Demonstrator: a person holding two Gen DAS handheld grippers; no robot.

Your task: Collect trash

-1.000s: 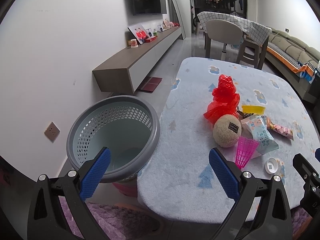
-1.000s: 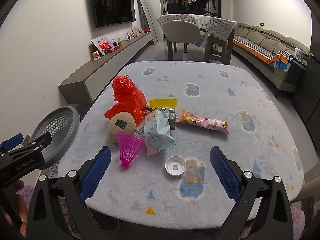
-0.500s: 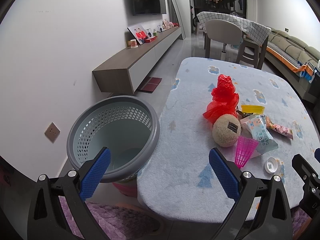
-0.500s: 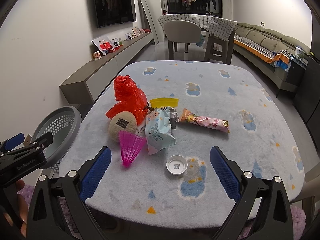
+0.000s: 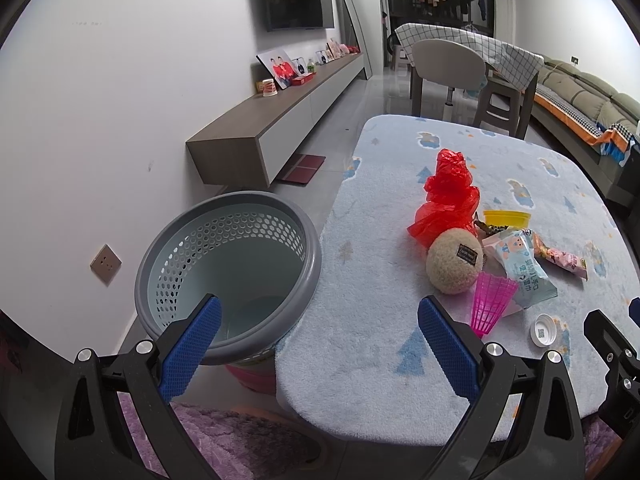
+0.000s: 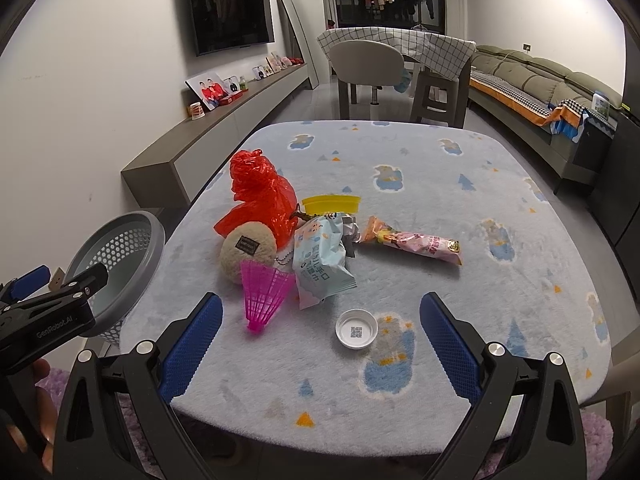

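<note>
Grey perforated basket [image 5: 228,276] beside table [image 5: 360,360] (interior partly hidden)

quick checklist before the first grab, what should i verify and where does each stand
1. Right gripper open and empty: ok.
2. Left gripper open and empty: ok.
3. Bin beside the table, mouth unblocked: ok.
4. White cap lies apart from the pile, nearest the right gripper: ok.
5. Pink shuttlecock free to lift: not ok, it touches the plush ball and the blue packet.
6. What lies under the red bag: cannot tell.
</note>
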